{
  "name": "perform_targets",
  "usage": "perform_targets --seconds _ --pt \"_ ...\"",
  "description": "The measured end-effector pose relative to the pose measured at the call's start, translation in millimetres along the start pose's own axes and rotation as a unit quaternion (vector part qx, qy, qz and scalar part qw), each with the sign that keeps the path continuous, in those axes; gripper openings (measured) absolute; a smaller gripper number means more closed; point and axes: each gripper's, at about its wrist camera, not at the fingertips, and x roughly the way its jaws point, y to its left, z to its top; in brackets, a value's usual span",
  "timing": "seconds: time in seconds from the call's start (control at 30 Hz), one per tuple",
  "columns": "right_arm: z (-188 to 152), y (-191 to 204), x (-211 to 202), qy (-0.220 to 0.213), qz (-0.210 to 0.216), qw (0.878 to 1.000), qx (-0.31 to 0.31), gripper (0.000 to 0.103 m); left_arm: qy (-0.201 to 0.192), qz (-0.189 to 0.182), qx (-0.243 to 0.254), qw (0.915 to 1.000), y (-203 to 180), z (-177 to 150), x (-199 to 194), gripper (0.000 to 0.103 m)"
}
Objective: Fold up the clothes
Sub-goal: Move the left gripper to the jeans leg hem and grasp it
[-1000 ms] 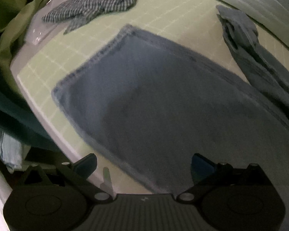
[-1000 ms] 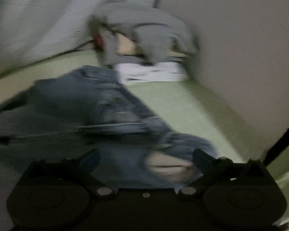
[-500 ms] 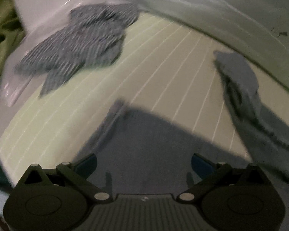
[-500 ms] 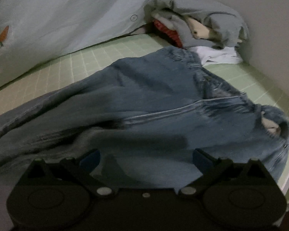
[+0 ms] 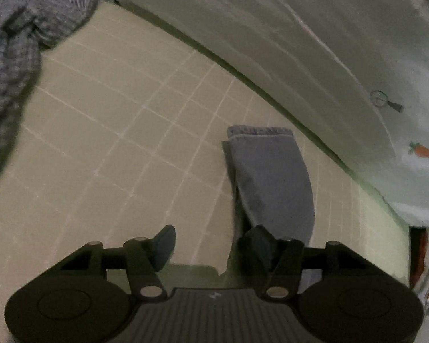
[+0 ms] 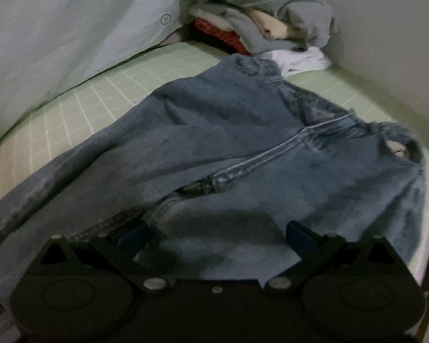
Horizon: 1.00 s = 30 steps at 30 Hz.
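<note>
Blue jeans (image 6: 243, 131) lie spread on the green gridded sheet (image 6: 100, 91), waist toward the far right, a seam running across the middle. My right gripper (image 6: 217, 234) hovers low over the seat of the jeans, its jaws wide open with denim beneath them. In the left wrist view one narrow jeans leg (image 5: 271, 177) ends in a stitched hem. My left gripper (image 5: 211, 243) is at that leg's near end with its jaws closing. The right fingertip (image 5: 257, 243) overlaps the leg's left edge, and mostly bare sheet (image 5: 114, 120) shows between the pads.
A checked shirt (image 5: 17, 45) lies crumpled at the far left. A pale quilt (image 5: 300, 43) with a carrot print borders the sheet's far side. At the far right corner a pile of clothes (image 6: 271, 17) with a white garment (image 6: 300, 57) sits against the wall (image 6: 386, 28).
The left view has swung from the wide flat leg to the narrow leg's hem, and its jaws have narrowed. The right view has drawn a little nearer the jeans, jaws still wide.
</note>
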Motion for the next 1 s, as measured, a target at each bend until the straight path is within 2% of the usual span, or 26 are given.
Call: perform_targets --seconds 0.23,0.27,0.3,0.33,0.4,0.43,0.5,0.57,0.73,0.93,1.0 --pt "-2.0 -6.8 -2.2 0.018 -0.03 0.999 -0.003 0.103 0.006 -0.028 -0.027 0.9992 -11.9 -0.1 31.3 0.059" --pt "-0.8 -6.5 -1.5 0.019 -0.033 0.999 -0.004 0.103 0.006 -0.028 -0.03 0.9991 -11.8 0.4 33.9 0.053" --pt "0.7 -5.8 -0.5 0.019 -0.035 0.999 -0.006 0.103 0.005 -0.029 -0.033 0.999 -11.8 0.9 36.5 0.022" --pt "1.9 -5.2 0.7 0.021 -0.036 0.999 -0.006 0.103 0.003 -0.027 -0.041 0.9988 -10.5 0.8 37.4 0.008" --pt "4.5 -4.2 4.1 0.027 -0.035 0.999 -0.004 0.103 -0.022 -0.013 -0.079 0.9966 0.3 -4.4 26.6 0.007" --pt "5.4 -3.5 4.8 0.029 -0.035 0.999 -0.005 0.103 -0.035 -0.013 -0.078 0.9963 5.0 -7.3 19.9 0.007" --pt "5.2 -2.3 4.3 0.026 -0.036 0.999 -0.013 0.103 -0.062 0.011 -0.064 0.996 13.0 -12.1 3.6 0.006" --pt "5.0 -2.2 4.7 0.026 -0.036 0.999 -0.019 0.103 -0.08 0.015 -0.072 0.9941 26.0 -17.1 -14.8 0.006" --pt "4.4 -6.7 9.2 0.03 -0.033 0.999 -0.013 0.103 -0.102 0.025 -0.093 0.9901 39.9 -32.5 -53.1 0.006" --pt "2.0 -7.8 7.0 0.026 -0.03 0.999 -0.025 0.103 -0.182 0.017 -0.055 0.9817 7.2 -25.1 -115.6 0.006" --pt "1.4 -9.4 5.5 0.026 -0.031 0.999 -0.032 0.103 -0.206 0.01 -0.005 0.9784 -20.9 -8.9 -107.9 0.006"
